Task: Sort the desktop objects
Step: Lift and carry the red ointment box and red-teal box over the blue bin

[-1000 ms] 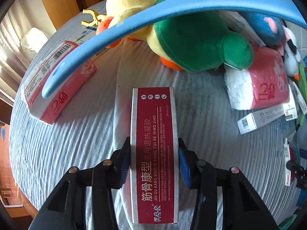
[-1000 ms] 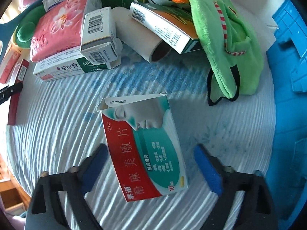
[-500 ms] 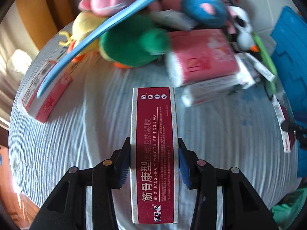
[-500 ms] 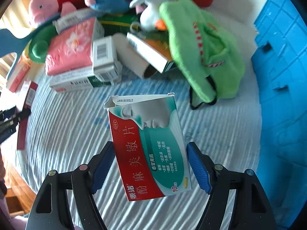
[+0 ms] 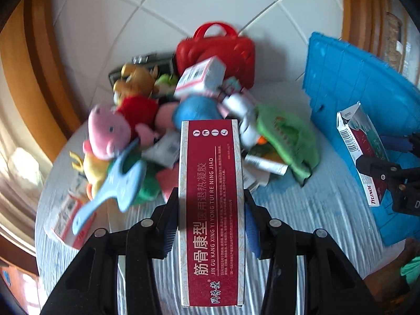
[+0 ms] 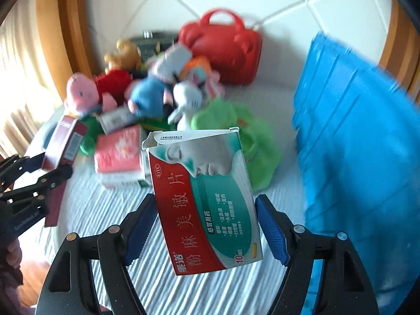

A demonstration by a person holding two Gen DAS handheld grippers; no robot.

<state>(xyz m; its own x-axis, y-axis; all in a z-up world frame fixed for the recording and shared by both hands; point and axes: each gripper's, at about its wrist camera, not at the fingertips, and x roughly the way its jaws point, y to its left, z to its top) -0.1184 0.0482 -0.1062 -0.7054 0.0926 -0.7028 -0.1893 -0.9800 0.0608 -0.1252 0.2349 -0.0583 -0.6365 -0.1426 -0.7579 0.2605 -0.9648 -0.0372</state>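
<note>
Two grippers, each clamped on one medicine carton, both lifted clear of a bench under a blue-and-white striped cloth [image 5: 302, 210].

- Left gripper [image 5: 211, 225]: blue pads press both long sides of a tall dark-red carton [image 5: 211, 210] with white Chinese lettering; carton stands upright at centre of the left wrist view, its lower end near the bottom edge of the frame.
- Right gripper [image 6: 206, 229]: blue pads press the sides of a wider red, teal and white carton [image 6: 207, 202] printed with a grey face; carton tilts slightly to the left, its torn top flap open, at centre of the right wrist view.
- Same carton, seen from the left wrist view at the right edge of the frame [image 5: 362, 155]: barcode and the word TYLENOL on its side.
- Pile of unsorted items, upper centre of both views, motion-blurred:
  - pink pig plush [image 5: 107, 131], left of the pile;
  - blue plush [image 6: 149, 97], middle of the pile;
  - green plush piece [image 5: 288, 139], right of the pile;
  - pink tissue pack [image 6: 118, 152], front of the pile;
  - light-blue plastic piece [image 5: 115, 183], lower left of the pile, exact kind not clear.
- Red handbag [image 5: 220, 50], behind the pile, against a white tiled wall.
- Blue plastic crate [image 6: 354, 141], right side of the frame, beside the bench.
</note>
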